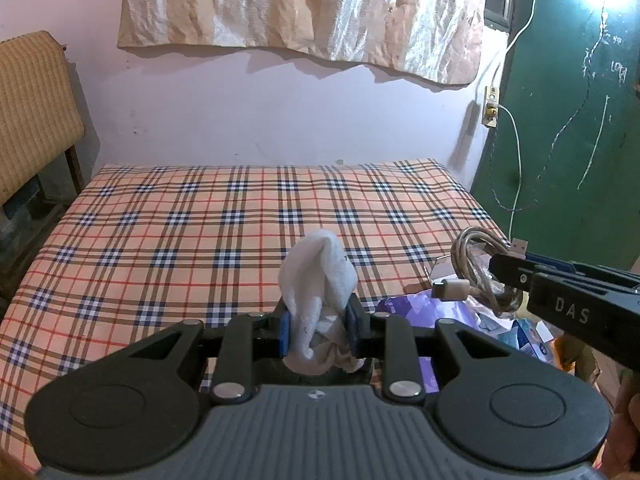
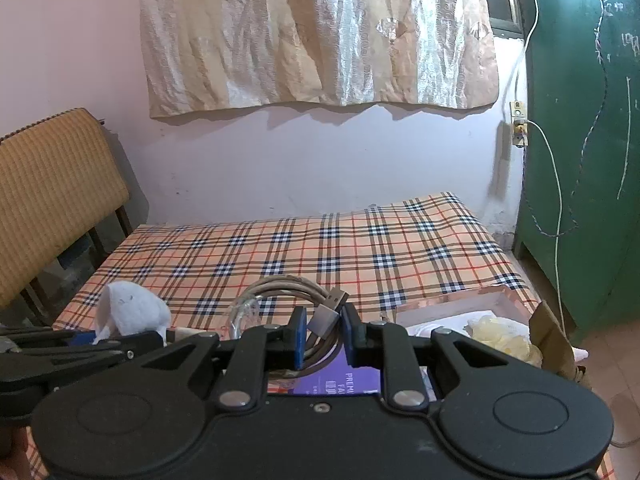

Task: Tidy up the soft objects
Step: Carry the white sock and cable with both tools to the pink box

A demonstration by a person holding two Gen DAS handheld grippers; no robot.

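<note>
A white sock [image 1: 316,280] stands bunched up between the blue pads of my left gripper [image 1: 318,326], which is shut on it above the plaid bed sheet [image 1: 192,232]. My right gripper [image 2: 323,332] is shut on a coiled beige USB cable [image 2: 280,292]; its plug sticks up between the pads. In the left wrist view the right gripper [image 1: 504,266] comes in from the right with the cable coil [image 1: 476,272] hanging off it. In the right wrist view the sock [image 2: 132,312] shows at the left in the left gripper.
A cardboard box [image 2: 472,304] with a pale yellow soft item [image 2: 500,332] sits at the bed's right front corner. Purple packets [image 2: 344,384] lie below the grippers. A woven headboard [image 1: 32,108] stands left, a green door [image 1: 568,120] right, with a white cord [image 1: 518,168] hanging down.
</note>
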